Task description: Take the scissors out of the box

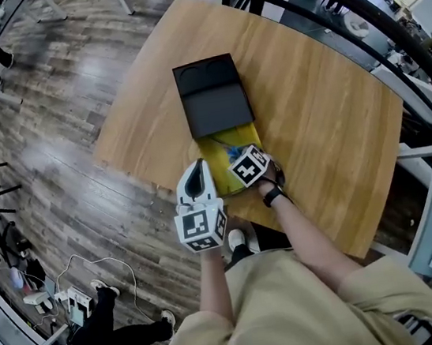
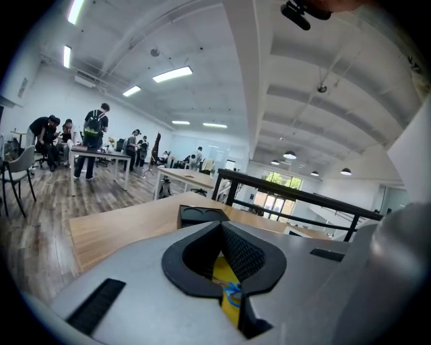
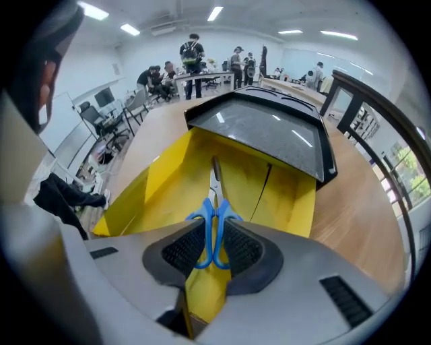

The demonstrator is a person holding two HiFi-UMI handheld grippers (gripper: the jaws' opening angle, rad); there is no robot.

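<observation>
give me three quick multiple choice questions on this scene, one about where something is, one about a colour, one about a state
1. Where are the scissors relative to the yellow box?
A beside it
B inside it
C under it

2. What colour are the scissors' handles?
A red
B black
C blue

3. How do the fingers of the right gripper stand?
A closed on the scissors' handles
B wide apart and empty
C pressed together with nothing between them

Answers:
1 B: the right gripper view shows the scissors lying on the yellow floor of the open box.
2 C: both handle loops are plainly blue.
3 A: the two dark pads press on the blue loops from either side.
</observation>
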